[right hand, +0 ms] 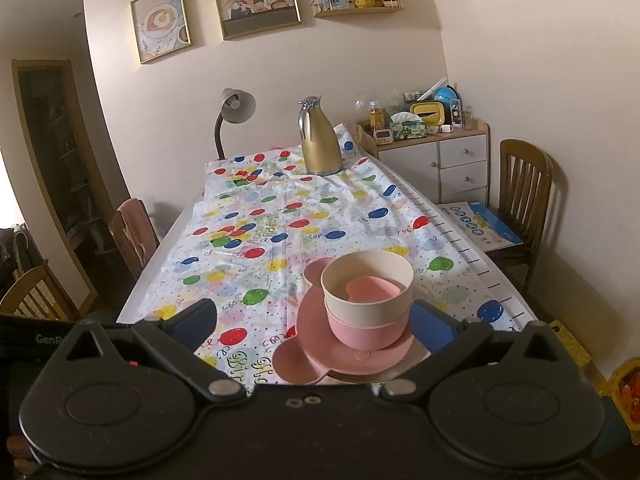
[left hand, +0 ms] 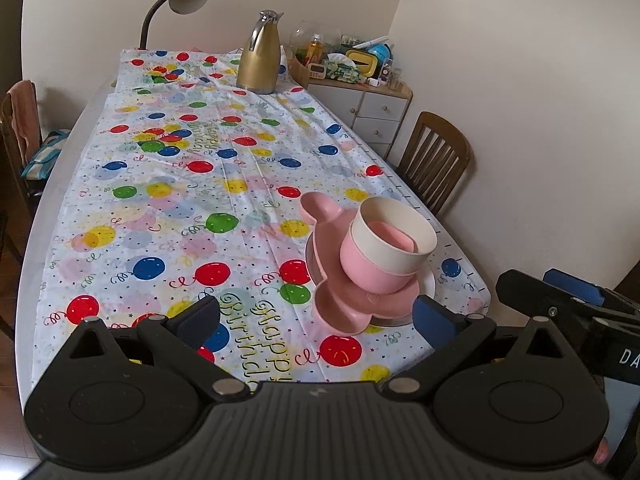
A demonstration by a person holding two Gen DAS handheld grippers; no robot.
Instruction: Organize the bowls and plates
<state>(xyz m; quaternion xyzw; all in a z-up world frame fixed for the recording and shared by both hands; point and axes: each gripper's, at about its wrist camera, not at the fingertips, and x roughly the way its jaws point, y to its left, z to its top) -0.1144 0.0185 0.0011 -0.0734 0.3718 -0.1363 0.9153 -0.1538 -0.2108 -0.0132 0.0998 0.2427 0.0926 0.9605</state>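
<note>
A cream bowl [left hand: 394, 234] with a small pink piece inside sits nested in a pink bowl [left hand: 372, 270]. Both stand on a pink mouse-eared plate [left hand: 340, 312] that lies on a white plate [left hand: 428, 284] near the table's front right edge. The stack also shows in the right wrist view: cream bowl [right hand: 366, 290], pink bowl [right hand: 360, 330], pink plate [right hand: 316, 340]. My left gripper [left hand: 316, 320] is open and empty, just short of the stack and to its left. My right gripper [right hand: 316, 322] is open and empty, with the stack between its fingers' line and slightly beyond.
A gold thermos jug [left hand: 258, 56] and a desk lamp [left hand: 176, 4] stand at the table's far end. The balloon tablecloth [left hand: 180, 200] covers the table. Wooden chairs [left hand: 436, 160] stand on the right and left. A cluttered white cabinet [right hand: 440, 156] is at the back right.
</note>
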